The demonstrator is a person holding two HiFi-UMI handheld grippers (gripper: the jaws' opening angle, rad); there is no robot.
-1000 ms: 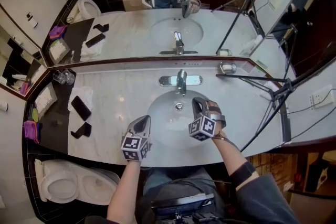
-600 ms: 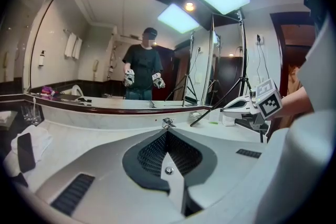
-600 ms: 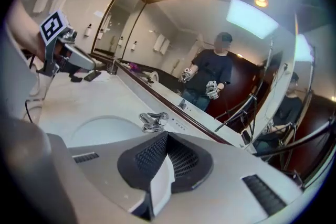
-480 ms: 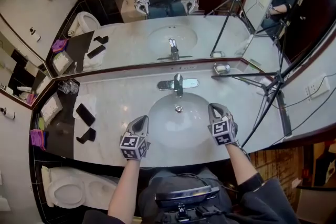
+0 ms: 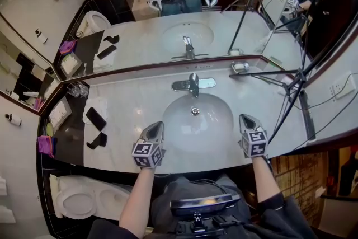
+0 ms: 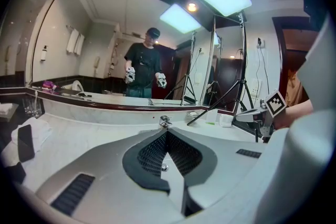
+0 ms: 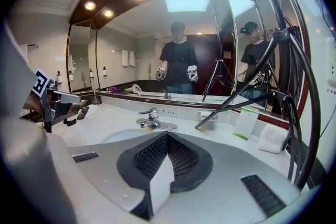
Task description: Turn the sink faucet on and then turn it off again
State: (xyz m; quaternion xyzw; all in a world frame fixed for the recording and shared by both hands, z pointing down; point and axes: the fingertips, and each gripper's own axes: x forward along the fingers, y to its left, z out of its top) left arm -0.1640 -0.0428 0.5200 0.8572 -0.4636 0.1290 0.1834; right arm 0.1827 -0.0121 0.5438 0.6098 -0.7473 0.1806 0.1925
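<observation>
Pulled right hand-held gripper [image 5: 246, 119] back from over sink basin [image 5: 196, 131] to desk [image 5: 128, 103] front edge, right of basin; rolled it upright too. Barely shifted left hand-held gripper [image 5: 156, 127], front-left of basin. Both sets of jaws together, empty. Centred behind basin at mirror side: faucet [image 5: 193, 84], well apart from both.

Bright ceiling lights, sharp focus, fisheye-warped edges.

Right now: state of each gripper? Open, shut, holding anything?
Left gripper: jaws shut, holding nothing.
Right gripper: jaws shut, holding nothing.
</observation>
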